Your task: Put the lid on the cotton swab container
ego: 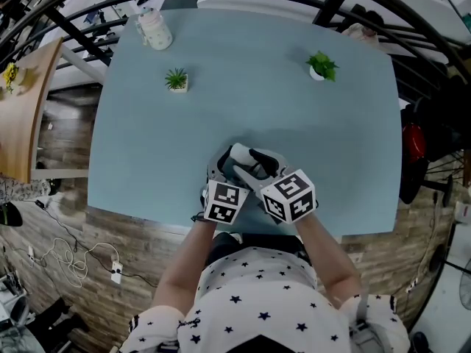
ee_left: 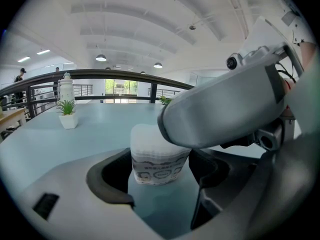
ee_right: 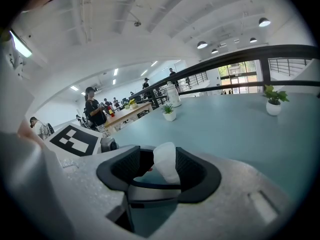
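Step in hand: seating the lid on the cotton swab container [ee_left: 157, 158]. The container stands upright on the desk [ego: 294, 123], close to the near edge at centre, between the two grippers.

Left tongs [ee_left: 161, 178]: the pads lie flush against the container's two sides, low on its body. This reads as a steadying clamp.

Right tongs [ee_right: 160, 167]: standing wide. A white, translucent piece, most likely the lid [ee_right: 166, 163], sits tilted between them. It leans on the right pad, with a dark gap to the left pad, so it is not clamped as far as this view shows.

In the left gripper view the right gripper's body covers the container's top. I cannot tell whether the lid is on the rim, cocked, or clear of it.

Judgement on doing the step well:
- Hold the left clamp firm and unmoving. The container looks light and would probably tip or slide under an off-centre push.
- Do not squeeze hard enough to pinch the mouth out of round.
- Level the lid before pressing, since a tilted lid is likely to catch on one side of the rim.
- Centre the lid over the mouth, then press straight down and evenly.
- Check the seam all round before freeing the container.
- Risk: the grippers are crowded together, so a careless retreat by the right one could knock the container.
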Motion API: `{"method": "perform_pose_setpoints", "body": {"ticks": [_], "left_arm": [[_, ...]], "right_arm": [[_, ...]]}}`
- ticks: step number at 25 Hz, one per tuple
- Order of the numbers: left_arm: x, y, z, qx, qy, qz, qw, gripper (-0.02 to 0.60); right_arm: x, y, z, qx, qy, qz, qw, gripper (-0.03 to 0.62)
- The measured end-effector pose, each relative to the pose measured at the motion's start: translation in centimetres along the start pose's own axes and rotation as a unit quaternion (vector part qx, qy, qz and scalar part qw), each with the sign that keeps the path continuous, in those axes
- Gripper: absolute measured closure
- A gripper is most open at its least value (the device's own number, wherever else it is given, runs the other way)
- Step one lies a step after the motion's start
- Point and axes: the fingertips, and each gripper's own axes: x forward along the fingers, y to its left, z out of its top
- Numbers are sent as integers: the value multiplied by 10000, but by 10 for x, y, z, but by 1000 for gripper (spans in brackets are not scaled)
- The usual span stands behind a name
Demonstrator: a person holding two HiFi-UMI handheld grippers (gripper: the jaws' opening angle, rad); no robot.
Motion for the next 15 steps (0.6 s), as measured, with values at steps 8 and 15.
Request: {"method": "perform_pose_setpoints", "body": {"ticks": [8,15], "left_arm": [[-2,2,-3,-1,51,44,10000,224],[-20,0,-5,-16,-39,121,9999,224]], "right_arm": [[1,0,1,-129,-10,-49,9999,368],[-4,6,3,-137,-137,27,9998,368]]}}
